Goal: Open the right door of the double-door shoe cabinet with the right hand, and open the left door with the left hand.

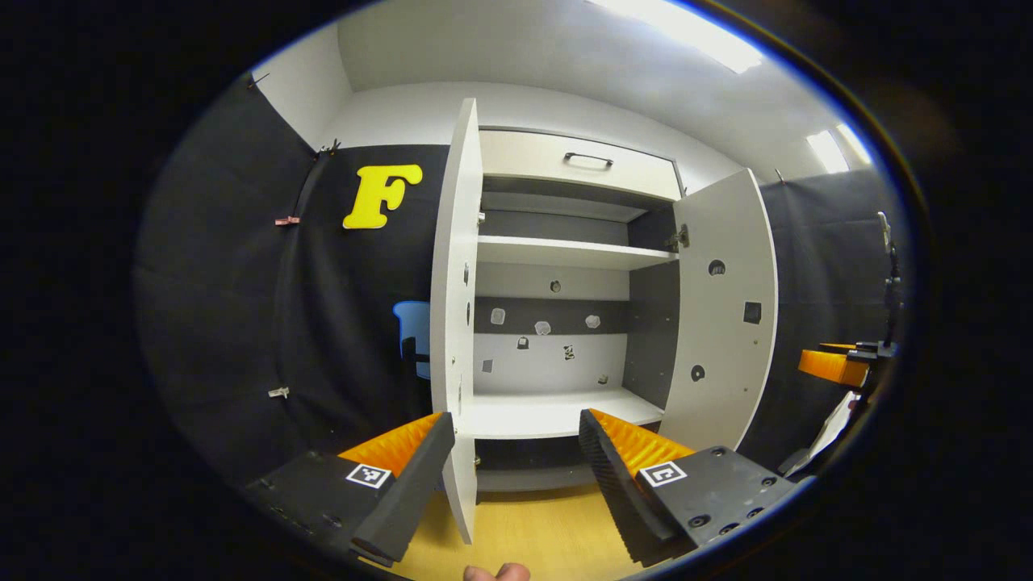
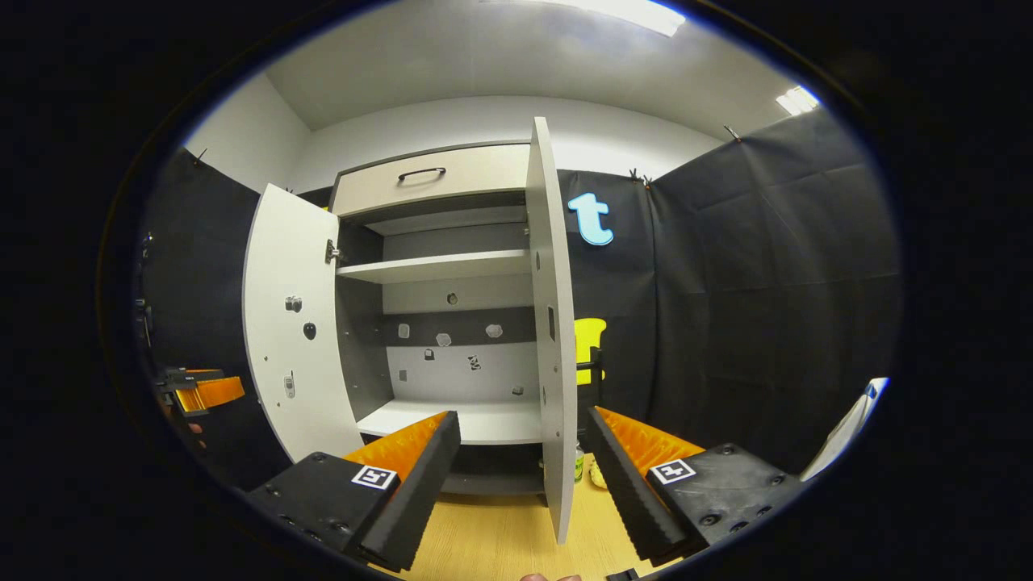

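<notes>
Both flat white panel doors of the white double-door shoe cabinet [image 1: 557,274] stood swung wide, so the task looked essentially done: left door [image 1: 453,315] edge-on between the spread left claw [image 1: 516,476], right door [image 2: 553,323] likewise between the spread right claw [image 2: 524,476], neither clamped.

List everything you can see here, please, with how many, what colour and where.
Shoe cabinet: one, white with grey inner panels, against the back wall, nothing on its shelves.
Left door: one, white, swung open, its edge between the left gripper's fingers.
Right door: one, white, swung open, its edge between the right gripper's fingers.
Drawer: one, cream with a dark handle, at the cabinet's top.
Floor: pale wood, below the cabinet.
Left gripper: one, open, at the left door.
Right gripper: one, open, at the right door.
</notes>
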`<state>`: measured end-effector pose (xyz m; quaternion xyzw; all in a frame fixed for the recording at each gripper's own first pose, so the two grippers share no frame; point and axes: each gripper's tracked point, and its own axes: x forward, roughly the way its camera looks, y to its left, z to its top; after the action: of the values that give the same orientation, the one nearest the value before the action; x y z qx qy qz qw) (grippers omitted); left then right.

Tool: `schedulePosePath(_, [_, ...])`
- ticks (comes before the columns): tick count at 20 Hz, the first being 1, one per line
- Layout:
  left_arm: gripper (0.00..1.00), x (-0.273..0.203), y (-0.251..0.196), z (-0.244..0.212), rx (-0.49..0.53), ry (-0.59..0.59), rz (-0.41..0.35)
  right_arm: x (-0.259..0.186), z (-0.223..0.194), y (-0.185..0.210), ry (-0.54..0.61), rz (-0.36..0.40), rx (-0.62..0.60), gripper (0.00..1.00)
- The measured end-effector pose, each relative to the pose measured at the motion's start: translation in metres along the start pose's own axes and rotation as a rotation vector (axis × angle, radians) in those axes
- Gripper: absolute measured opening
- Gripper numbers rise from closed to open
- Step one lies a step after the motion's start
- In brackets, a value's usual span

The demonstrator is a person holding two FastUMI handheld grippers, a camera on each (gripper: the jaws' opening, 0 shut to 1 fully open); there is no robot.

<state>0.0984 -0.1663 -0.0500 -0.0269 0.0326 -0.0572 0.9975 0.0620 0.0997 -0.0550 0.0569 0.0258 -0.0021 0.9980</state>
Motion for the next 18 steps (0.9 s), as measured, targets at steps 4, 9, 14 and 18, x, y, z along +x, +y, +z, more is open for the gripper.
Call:
schedulePosePath(4, [0.96,-0.003,0.004,0.000,-0.008,-0.003,0.017,-0.002,0.001,0.004,-0.004,0.014,-0.013,0.98])
schedulePosePath(9, [0.96,-0.011,0.009,-0.002,-0.015,-0.001,0.050,-0.004,-0.001,0.011,0.004,0.034,-0.006,0.98])
schedulePosePath(14, [0.96,-0.019,0.016,-0.007,-0.039,0.003,0.090,-0.004,0.000,0.016,0.001,0.060,-0.010,0.98])
schedulePosePath(18, [0.95,-0.017,0.017,-0.012,-0.030,0.017,0.102,-0.003,-0.005,0.011,0.015,0.054,-0.005,0.98])
